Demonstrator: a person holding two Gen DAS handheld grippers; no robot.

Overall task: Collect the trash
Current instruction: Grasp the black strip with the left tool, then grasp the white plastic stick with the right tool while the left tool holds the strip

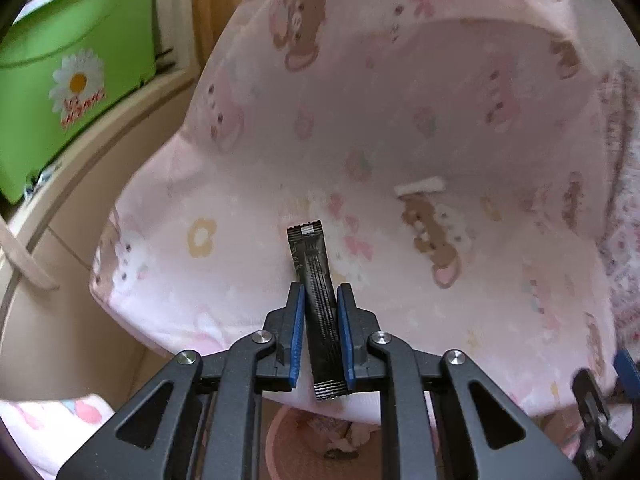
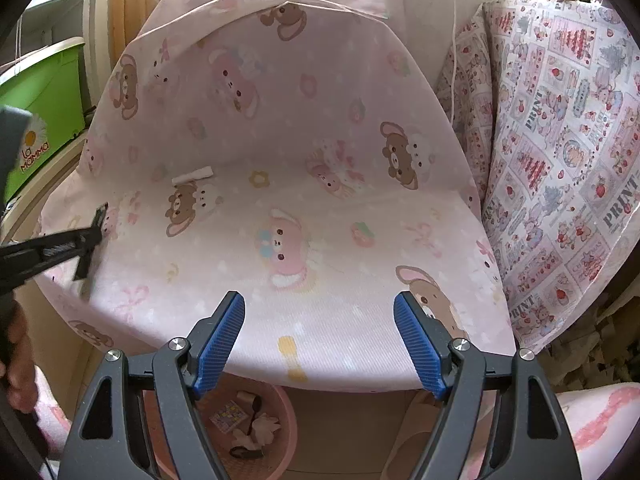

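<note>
Currently logged, one moment of trash collection, past tense throughout.

Item 1. Left gripper (image 1: 321, 312): fingers (image 1: 297, 320) drawn together and clamped on a black sachet (image 1: 316, 300), a long narrow packet with crimped ends. The packet stood roughly lengthwise between the blue pads, its far end reaching out over the pink cushion (image 1: 400, 120) and its near end projecting back past the pads. Whether the far end touched the fabric could not be told.

Item 2. Right gripper (image 2: 319, 340): fingers (image 2: 224, 340) spread wide apart, holding nothing and touching nothing, poised above the front edge of the cushion.

Item 3. White scrap (image 1: 419, 187): a small pale strip lying on the cushion seat, well apart from the sachet, beside a printed bear. It was not yet collected.

Item 4. Pink bin (image 2: 280, 440): a round basket on the floor below the cushion's front edge, already containing several scraps, partly hidden behind both grippers.

Item 5. Surroundings: a green box (image 1: 80, 60) with a daisy print to the left, a strawberry-print fabric (image 2: 560, 140) to the right.

Step in hand, as judged: the sachet was secured and awaited carriage to the bin. The next move would call for bringing the left gripper back and down over the bin mouth, then parting the fingers so the packet dropped inside. The right gripper, already open, appeared suited to reach forward and left for the white scrap.
</note>
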